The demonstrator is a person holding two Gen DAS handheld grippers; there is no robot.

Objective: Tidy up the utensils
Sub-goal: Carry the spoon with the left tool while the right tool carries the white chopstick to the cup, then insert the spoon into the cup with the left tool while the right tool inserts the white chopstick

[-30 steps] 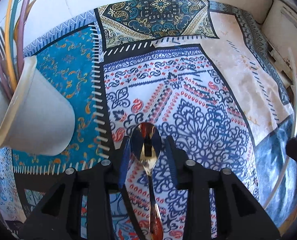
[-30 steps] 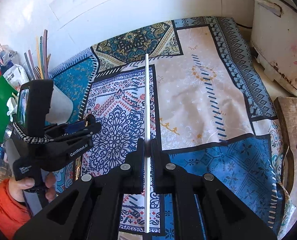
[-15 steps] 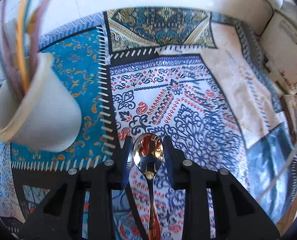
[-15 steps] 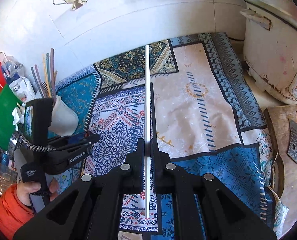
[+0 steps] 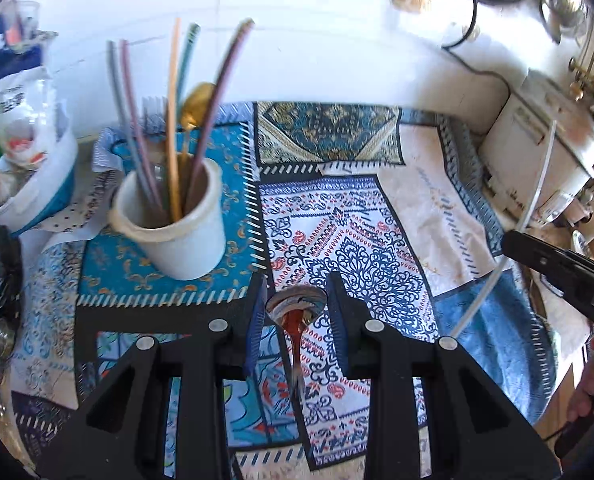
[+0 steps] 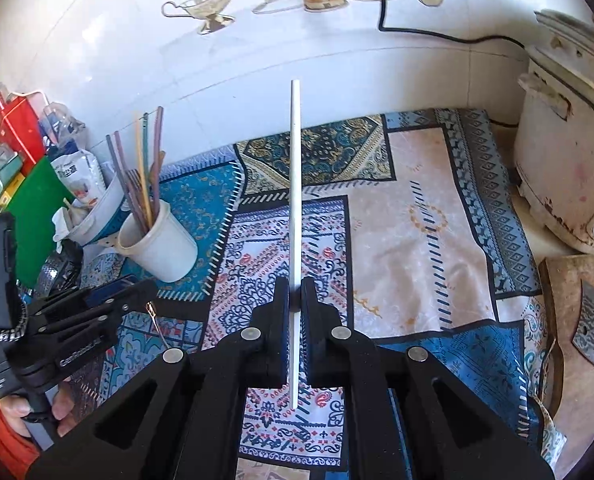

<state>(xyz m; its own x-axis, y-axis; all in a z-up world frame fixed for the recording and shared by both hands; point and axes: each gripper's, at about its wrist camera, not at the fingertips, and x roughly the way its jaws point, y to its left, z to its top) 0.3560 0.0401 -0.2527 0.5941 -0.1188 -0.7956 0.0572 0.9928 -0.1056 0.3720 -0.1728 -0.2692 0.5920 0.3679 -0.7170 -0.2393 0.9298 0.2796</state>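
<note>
one white cup [image 5: 177, 236] stands on the patterned cloth [image 5: 437, 208] that covers the bench. about five long thin sticks [image 5: 171, 120], one gold spoon [image 5: 195, 106] and one fork poke out of the cup. the left hand-held gripper [image 5: 297, 316] is just to the right of the cup and its two fingers stand a little apart around one shiny spoon [image 5: 295, 312]; i cannot tell if they pinch it. the right hand-held gripper [image 6: 295, 300] is squeezed tight on one white stick [image 6: 295, 200], farther right of the cup. one white cooker [image 6: 565, 152] sits far right of the cup.
</note>
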